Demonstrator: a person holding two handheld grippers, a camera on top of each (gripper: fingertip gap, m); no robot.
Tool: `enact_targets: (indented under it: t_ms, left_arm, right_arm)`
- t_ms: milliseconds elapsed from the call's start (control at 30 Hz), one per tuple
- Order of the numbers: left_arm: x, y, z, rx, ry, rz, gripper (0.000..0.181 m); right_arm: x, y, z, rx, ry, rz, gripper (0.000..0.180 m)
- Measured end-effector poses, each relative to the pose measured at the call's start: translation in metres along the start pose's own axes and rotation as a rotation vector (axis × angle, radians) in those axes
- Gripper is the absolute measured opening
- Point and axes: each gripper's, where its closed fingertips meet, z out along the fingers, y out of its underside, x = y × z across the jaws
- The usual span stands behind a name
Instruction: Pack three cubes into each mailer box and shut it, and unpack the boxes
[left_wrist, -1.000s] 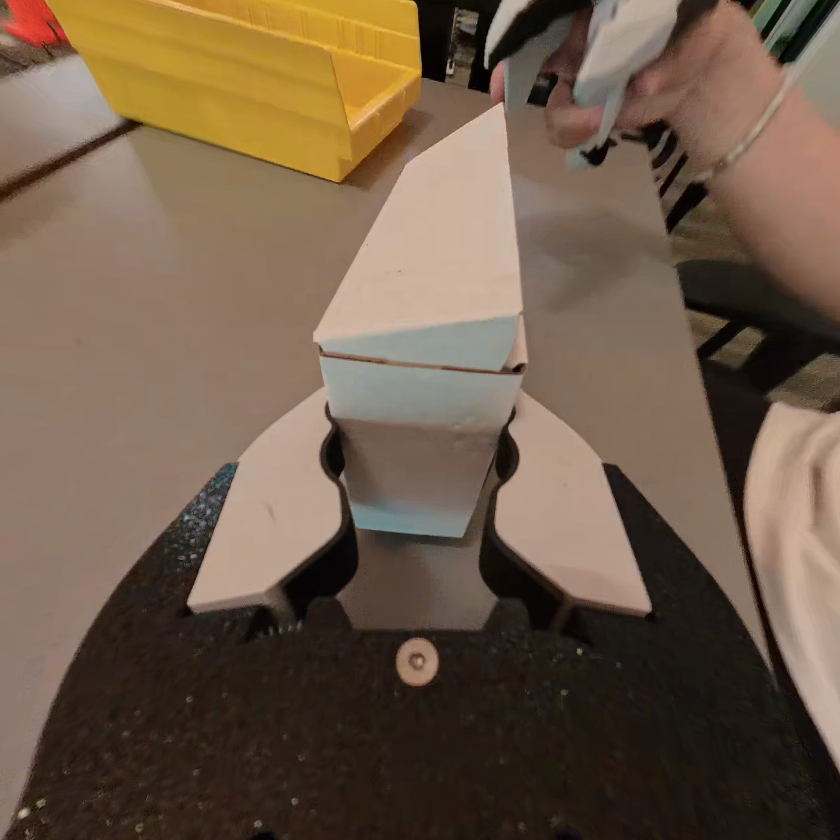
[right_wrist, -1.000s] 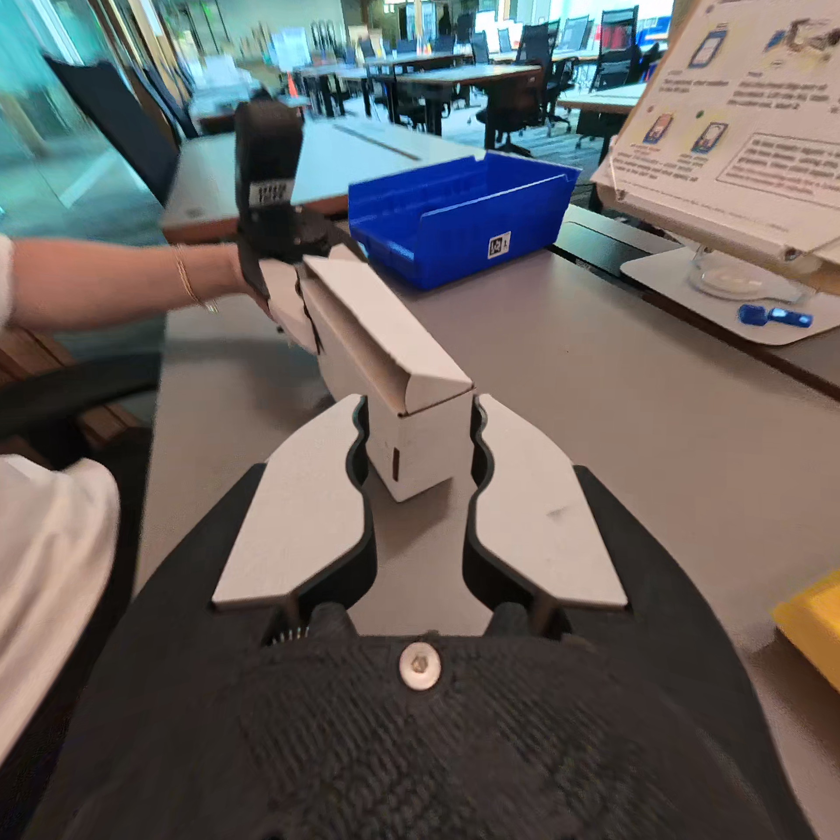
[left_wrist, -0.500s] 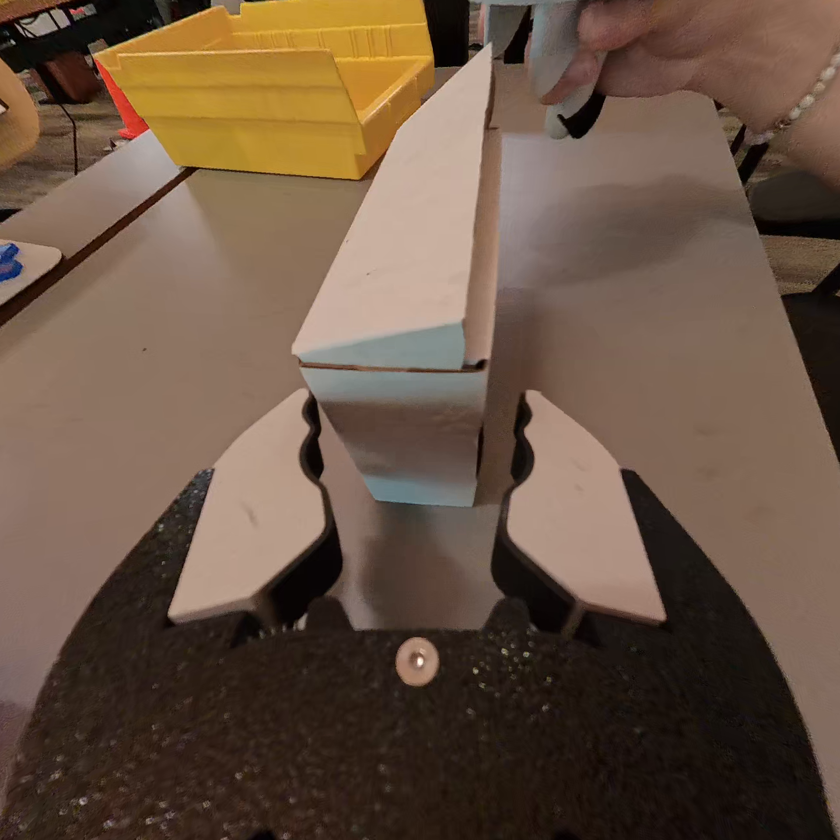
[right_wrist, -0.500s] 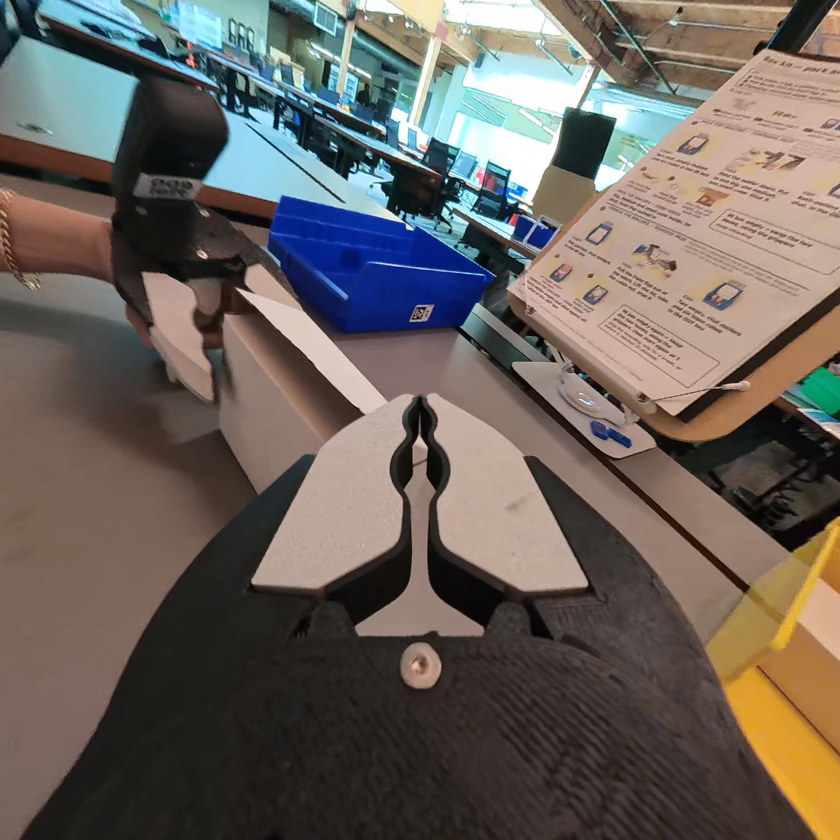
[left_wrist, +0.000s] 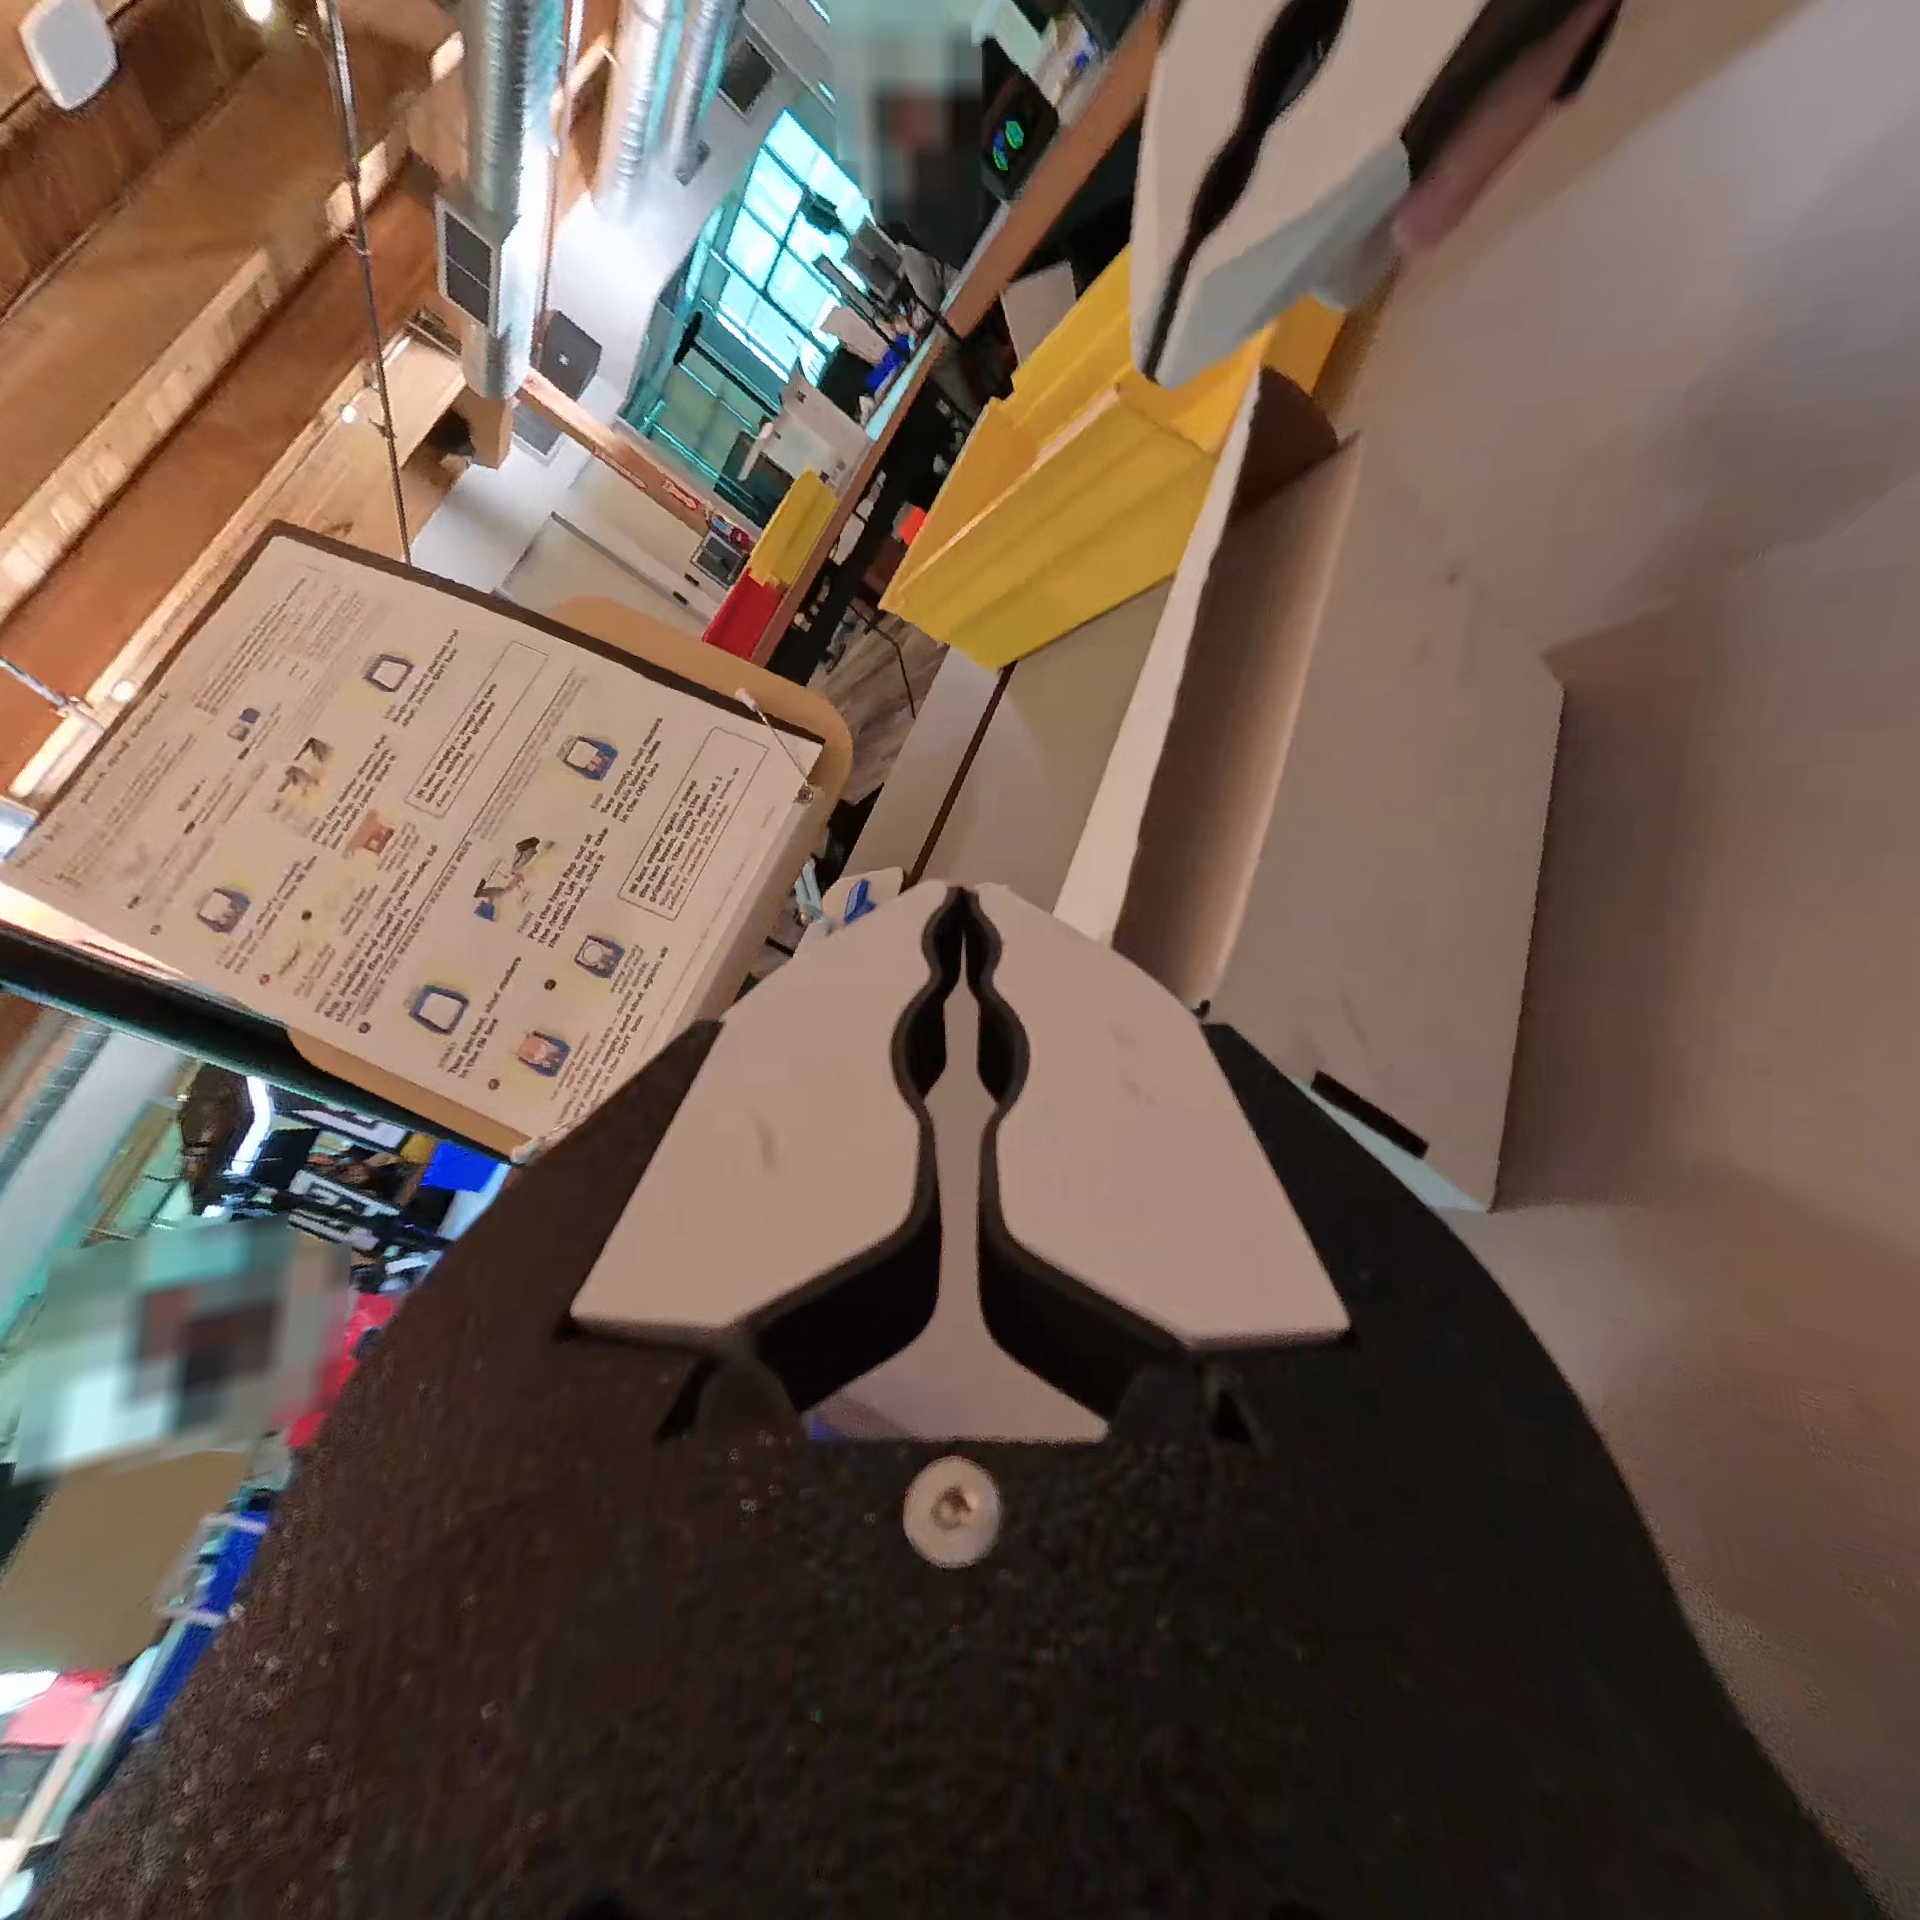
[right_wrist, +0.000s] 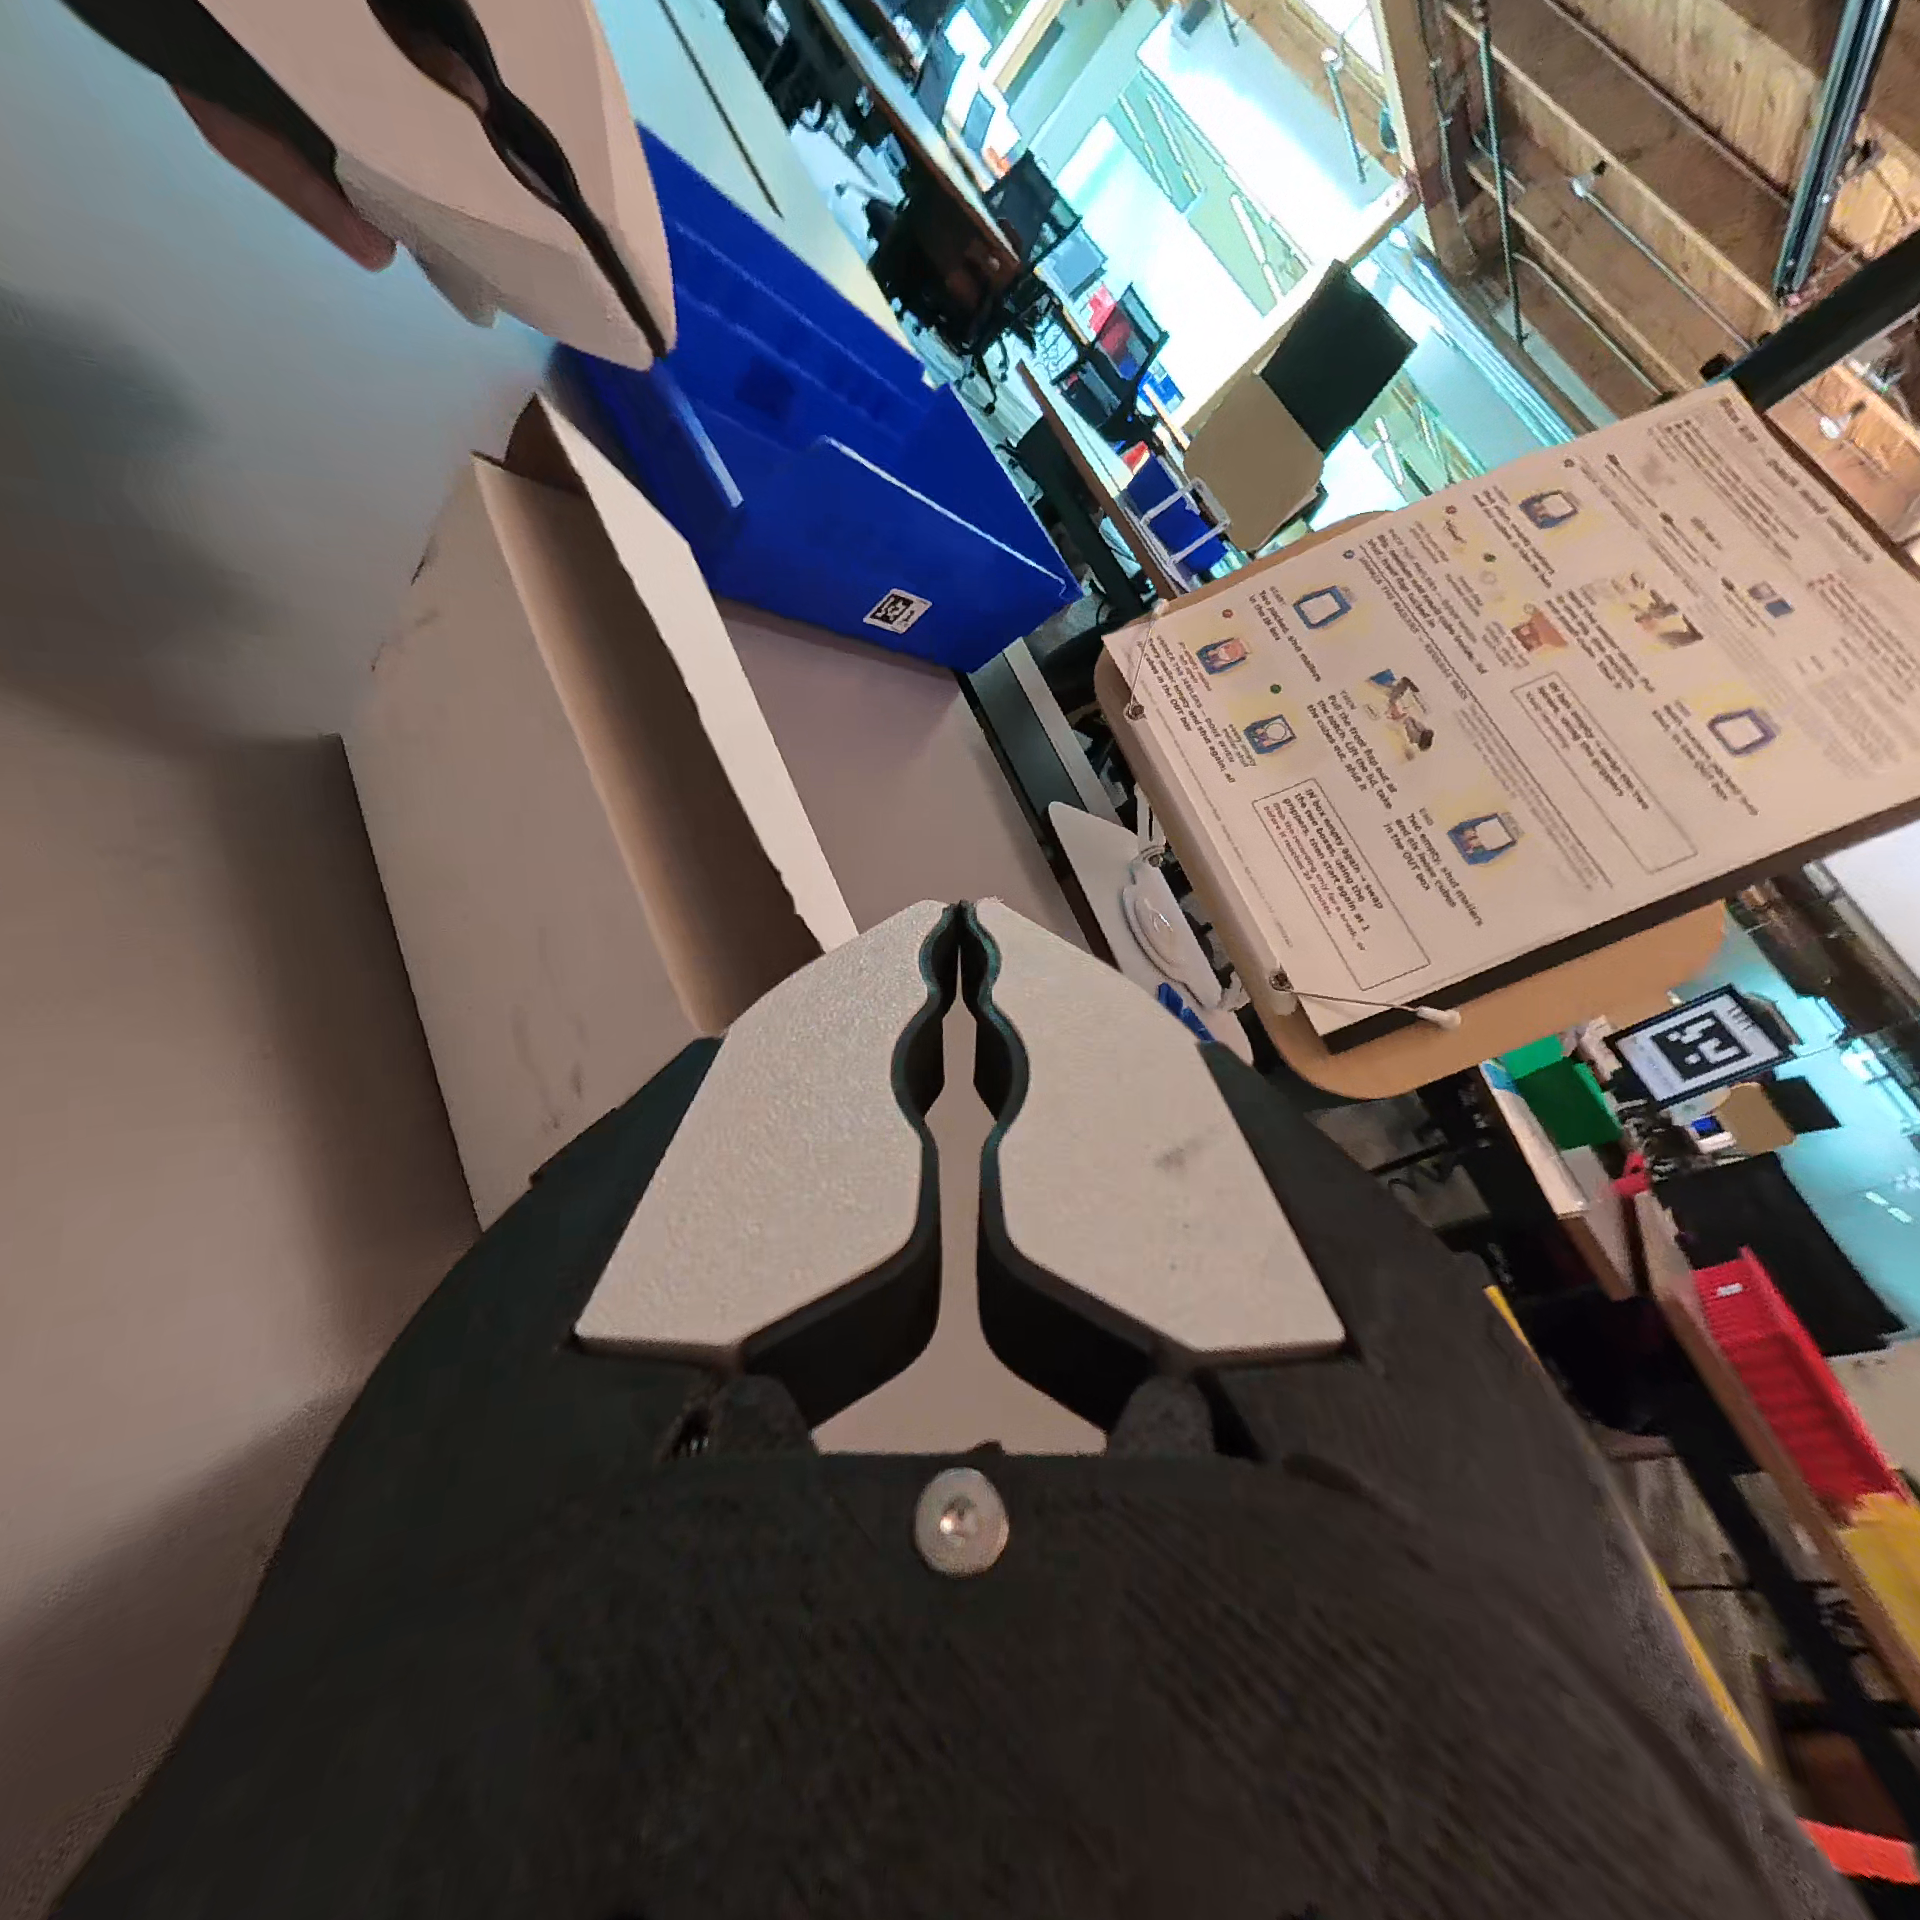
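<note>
In the left wrist view, the left gripper (left_wrist: 961, 925) now has its fingers pressed together with nothing visible between them. A second ago it straddled one end of the mailer box (left_wrist: 1340, 831) with the fingers apart; half a second ago it was open beside that end. It has since rolled hard, so the tabletop (left_wrist: 1714, 416) runs up the right side. The box lies just right of the fingertips, its lid leaning up. The right gripper (left_wrist: 1195, 208) hangs over the far end, fingers together, in front of the yellow bin (left_wrist: 1049, 520).

In the right wrist view, the right gripper (right_wrist: 961, 925) is likewise closed on nothing I can see; it was open around the box's other end a second ago and had closed by half a second ago. The box (right_wrist: 561, 748) sits just left of its tips, lid edge raised; the left gripper (right_wrist: 530, 187) hovers over the far end near the blue bin (right_wrist: 831, 499). An instruction board (right_wrist: 1507, 707) stands to the right.

Both grippers have let go, so the box rests on the tabletop by itself, lid apparently not shut. No cubes are visible.
</note>
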Motion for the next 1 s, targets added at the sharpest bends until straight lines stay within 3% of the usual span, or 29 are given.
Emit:
enact_targets:
  t_ms: [33, 400, 700, 933, 967, 1000]
  left_arm:
    - [0.001, 0.002, 0.002, -0.017, 0.002, 0.034, 0.0]
    - [0.016, 0.011, 0.006, -0.103, 0.091, 0.21, 0.0]
    - [0.025, 0.016, 0.006, -0.214, 0.104, 0.352, 0.0]
    - [0.02, 0.02, 0.002, -0.195, 0.004, 0.149, 0.0]
    - [0.008, 0.019, -0.002, -0.182, -0.089, 0.104, 0.003]
    - [-0.006, 0.017, -0.007, -0.151, -0.179, 0.021, 0.008]
  right_arm:
    - [-0.001, 0.0, 0.001, -0.016, -0.005, -0.03, 0.0]
    - [-0.016, 0.009, 0.002, -0.169, -0.077, -0.264, 0.0]
    - [-0.027, 0.021, 0.001, -0.231, -0.05, -0.221, 0.0]
    - [-0.031, 0.024, -0.003, -0.27, -0.172, -0.052, 0.0]
    - [-0.029, 0.02, -0.005, -0.266, -0.192, -0.035, 0.0]
    - [-0.024, 0.012, -0.005, -0.237, -0.189, 0.006, 0.015]
